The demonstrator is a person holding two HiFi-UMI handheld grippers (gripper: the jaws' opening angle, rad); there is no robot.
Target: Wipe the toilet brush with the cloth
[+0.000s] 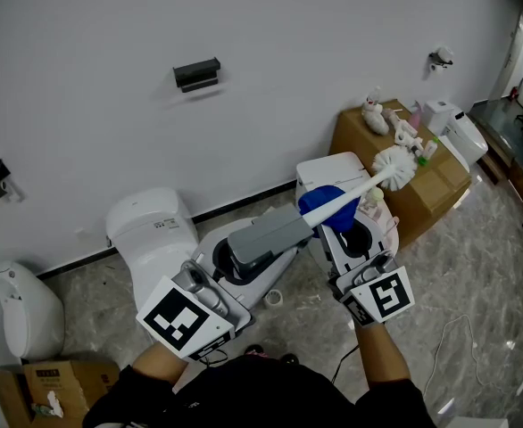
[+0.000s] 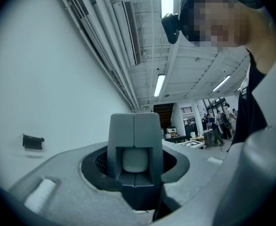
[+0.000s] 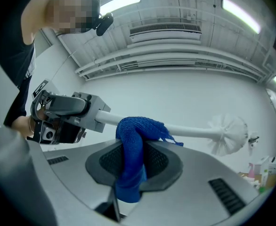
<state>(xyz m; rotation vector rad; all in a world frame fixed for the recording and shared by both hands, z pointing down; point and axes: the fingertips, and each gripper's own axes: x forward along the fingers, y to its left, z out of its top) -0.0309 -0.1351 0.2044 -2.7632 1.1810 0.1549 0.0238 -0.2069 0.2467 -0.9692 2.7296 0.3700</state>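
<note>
The toilet brush has a grey handle [image 1: 266,233], a white shaft and a white bristle head [image 1: 395,168] pointing up and to the right. My left gripper [image 1: 235,261] is shut on the grey handle [image 2: 134,147], which fills the space between its jaws. A blue cloth [image 1: 320,202] is draped over the shaft next to the handle. My right gripper [image 1: 349,230] is shut on that cloth [image 3: 132,147], which hangs down between its jaws. In the right gripper view the shaft [image 3: 190,131] runs across to the bristle head [image 3: 230,133].
A white toilet [image 1: 154,230] stands against the wall below my left gripper. A cardboard box [image 1: 440,185] with bottles and small items sits at the right. A white bin [image 1: 20,306] and a small carton [image 1: 52,386] are at the lower left. A black holder [image 1: 196,74] hangs on the wall.
</note>
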